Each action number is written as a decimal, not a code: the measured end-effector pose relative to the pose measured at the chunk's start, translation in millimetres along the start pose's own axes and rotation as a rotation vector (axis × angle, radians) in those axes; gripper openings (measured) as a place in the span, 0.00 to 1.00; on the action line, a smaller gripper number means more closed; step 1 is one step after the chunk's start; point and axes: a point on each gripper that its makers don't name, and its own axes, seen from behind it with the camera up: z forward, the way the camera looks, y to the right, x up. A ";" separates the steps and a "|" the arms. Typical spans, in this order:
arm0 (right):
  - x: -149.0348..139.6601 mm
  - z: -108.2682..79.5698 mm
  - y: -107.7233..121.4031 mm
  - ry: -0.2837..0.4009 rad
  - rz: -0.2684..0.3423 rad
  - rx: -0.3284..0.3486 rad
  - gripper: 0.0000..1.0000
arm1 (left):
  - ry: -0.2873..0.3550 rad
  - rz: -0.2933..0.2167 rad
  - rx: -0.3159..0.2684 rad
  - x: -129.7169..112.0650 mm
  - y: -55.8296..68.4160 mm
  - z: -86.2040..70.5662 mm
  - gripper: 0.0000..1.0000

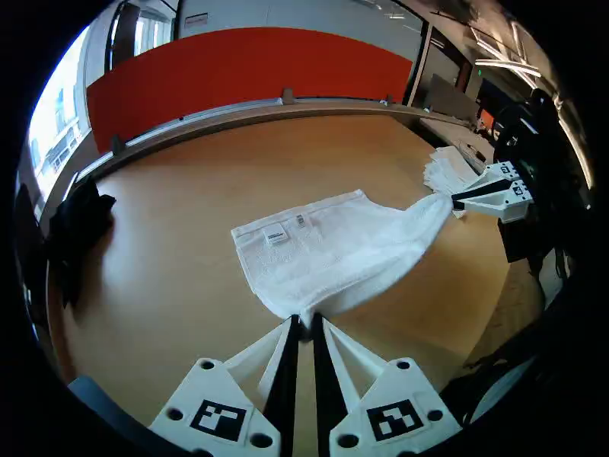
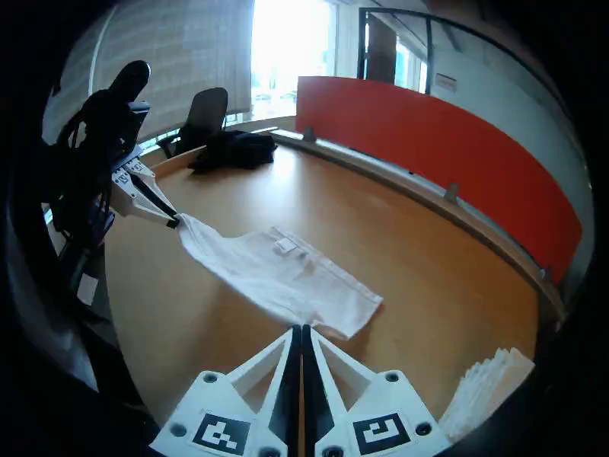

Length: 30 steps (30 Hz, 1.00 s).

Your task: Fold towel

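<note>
Left gripper view: the left gripper (image 1: 304,326), jaws drawn narrow, pinches one corner of a white towel (image 1: 342,244) on the side farthest from the red partition (image 1: 251,68). Across the cloth, the right gripper (image 1: 455,200) is likewise clamped on a second corner on that same side, away from the partition, and the fabric rises in a taut peak to its tips. Right gripper view shows the same hold from the other end, the towel running from one gripper across to the other.

The rest of the towel lies on the wooden table (image 1: 175,251). Its edge nearer the partition lies flat, with a small label (image 1: 275,236) face up. A stack of folded cloths (image 1: 449,167) sits just beside the right gripper, on its partition side. A dark bundle (image 2: 232,148) and an office chair (image 2: 207,107) stand off the partition's end.

The fold looks to be at its opening step: two corners are gripped and nothing is yet laid over. The next move would seem to call for raising both corners together and carrying them toward the partition. The edge between them should stay stretched, and the corners should be set squarely on the flat edge before either gripper lets go.
</note>
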 end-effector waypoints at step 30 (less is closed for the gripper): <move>4.5 -4.6 -0.2 -0.012 -0.008 0.018 0.07 | -0.017 -0.015 -0.018 6.6 4.3 -7.8 0.13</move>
